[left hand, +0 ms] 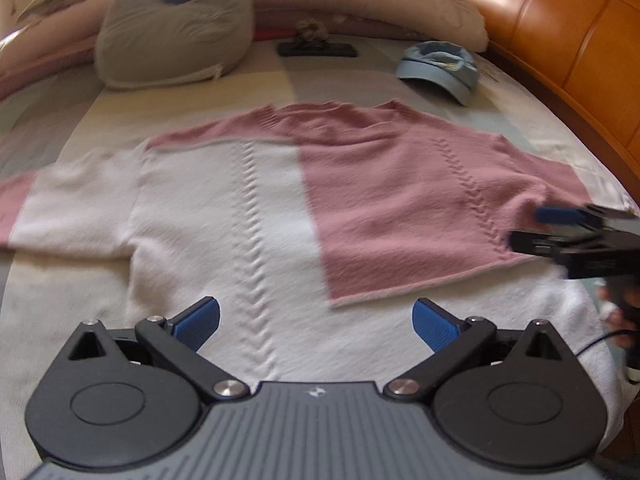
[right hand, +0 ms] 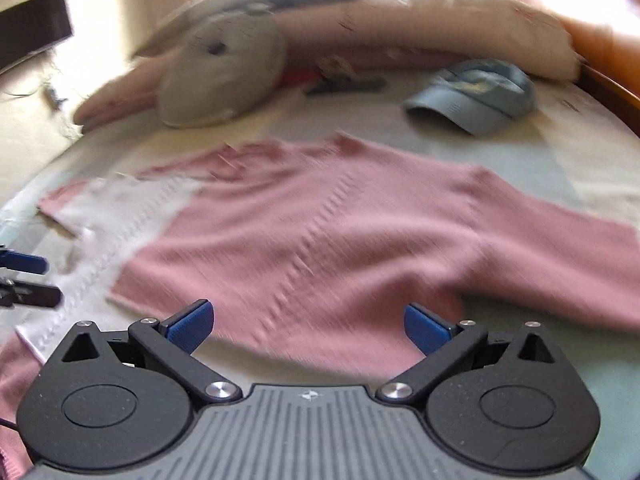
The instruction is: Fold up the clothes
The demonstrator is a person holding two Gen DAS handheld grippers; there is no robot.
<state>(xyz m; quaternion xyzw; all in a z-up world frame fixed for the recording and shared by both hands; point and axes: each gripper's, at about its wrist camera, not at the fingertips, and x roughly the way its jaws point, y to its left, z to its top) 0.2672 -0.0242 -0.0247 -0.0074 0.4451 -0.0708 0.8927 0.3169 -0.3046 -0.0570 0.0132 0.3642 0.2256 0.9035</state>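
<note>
Both the left gripper [left hand: 316, 322] and right gripper [right hand: 308, 322] are hovering spread wide and empty over the sweater [left hand: 248, 216], lying flat, sleeves out — folding barely starting.

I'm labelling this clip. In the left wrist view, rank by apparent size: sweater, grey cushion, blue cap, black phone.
1. Sweater
2. Grey cushion
3. Blue cap
4. Black phone

The sweater lies nearest the camera, which exaggerates its lead.

Black left gripper [left hand: 316, 322] and right gripper [right hand: 308, 326], ribbed blue pads, silver screws, grey grooved housings, perhaps logo-stamped.
</note>
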